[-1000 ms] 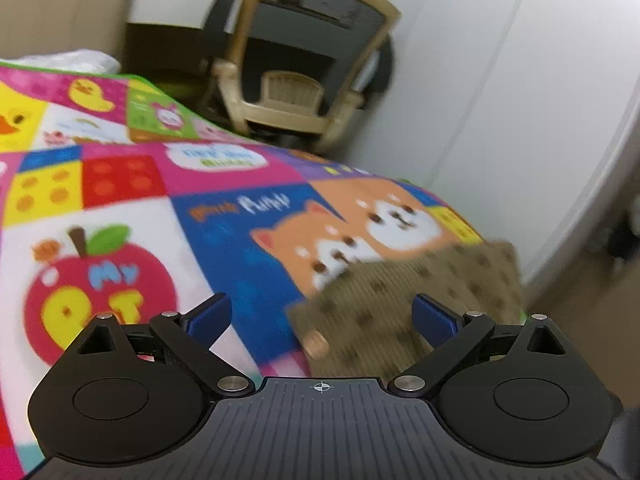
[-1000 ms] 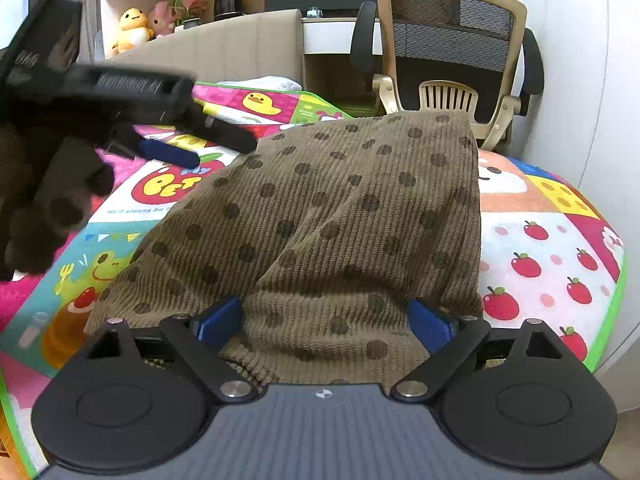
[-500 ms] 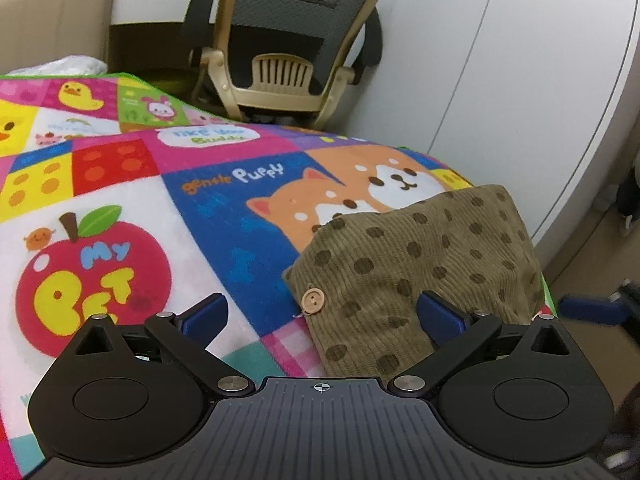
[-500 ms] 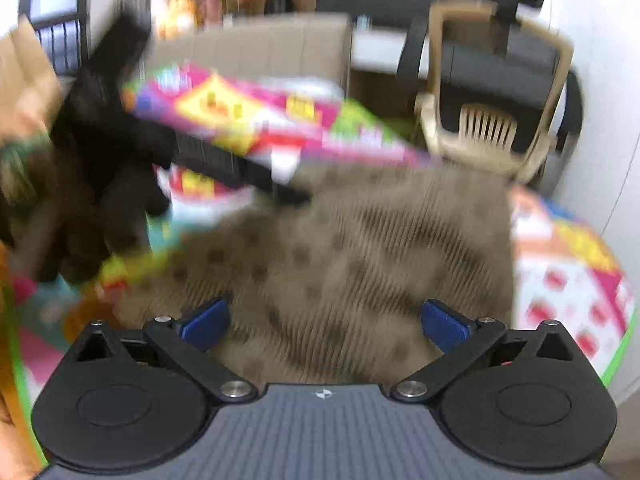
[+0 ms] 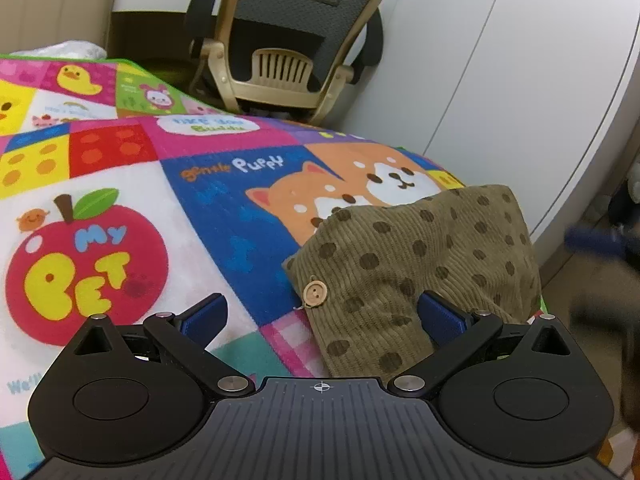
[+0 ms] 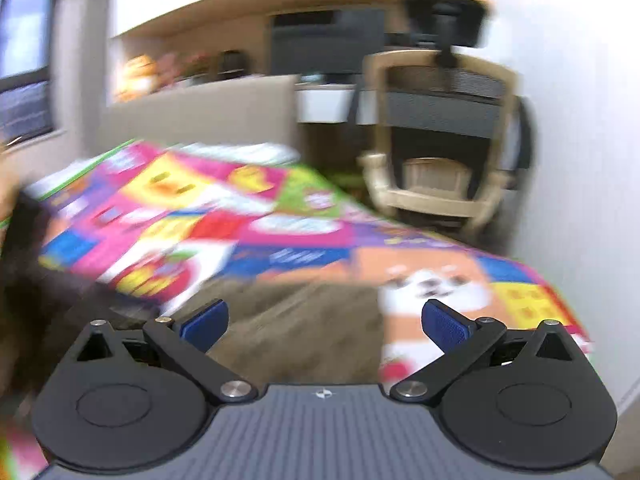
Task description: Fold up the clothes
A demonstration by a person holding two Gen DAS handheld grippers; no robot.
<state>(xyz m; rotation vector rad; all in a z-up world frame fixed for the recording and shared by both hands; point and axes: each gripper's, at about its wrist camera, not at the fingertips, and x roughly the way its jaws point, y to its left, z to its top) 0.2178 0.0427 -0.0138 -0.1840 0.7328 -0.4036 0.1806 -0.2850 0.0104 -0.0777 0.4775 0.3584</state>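
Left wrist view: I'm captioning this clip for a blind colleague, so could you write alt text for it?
An open left gripper hovers over a brown dotted corduroy garment with a wooden button, lying near the right edge of a bright cartoon blanket. An office chair stands behind, beside a white wall.

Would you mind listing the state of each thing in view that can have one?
Left gripper: open, holding nothing.
Right gripper: open, holding nothing.
Brown dotted garment: folded into a compact bundle, lying on the blanket.
Wooden button: visible on top, at the garment's edge.
Cartoon blanket: spread flat.
Office chair: unoccupied.
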